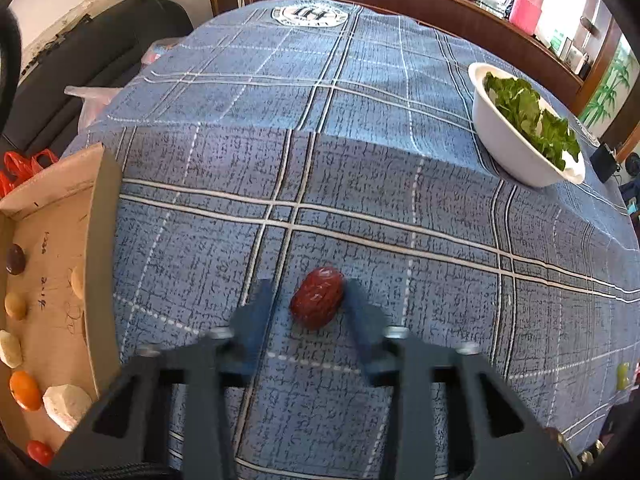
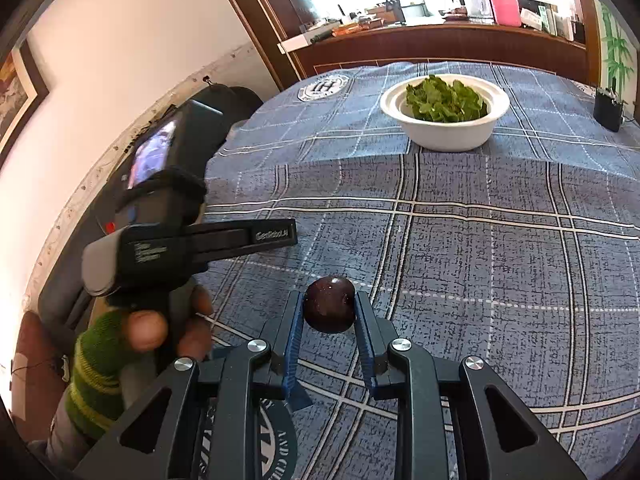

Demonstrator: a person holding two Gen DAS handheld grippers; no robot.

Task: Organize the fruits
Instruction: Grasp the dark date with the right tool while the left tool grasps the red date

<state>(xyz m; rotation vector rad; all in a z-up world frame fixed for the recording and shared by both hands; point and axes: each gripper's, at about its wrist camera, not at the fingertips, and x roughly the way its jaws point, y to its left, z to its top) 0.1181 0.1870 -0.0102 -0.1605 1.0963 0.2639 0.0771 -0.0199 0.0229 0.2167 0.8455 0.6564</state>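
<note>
In the left wrist view a wrinkled red date lies on the blue plaid tablecloth between the tips of my left gripper, which is open around it with a gap on each side. A cardboard tray at the left holds several small fruits, among them an orange one and a dark one. In the right wrist view my right gripper is shut on a dark purple plum, held above the cloth. The left gripper's body and the hand holding it show at the left.
A white bowl of green leaves stands at the far right of the table; it also shows in the right wrist view. A small green fruit lies at the right edge. A dark sofa stands beyond the table's left side.
</note>
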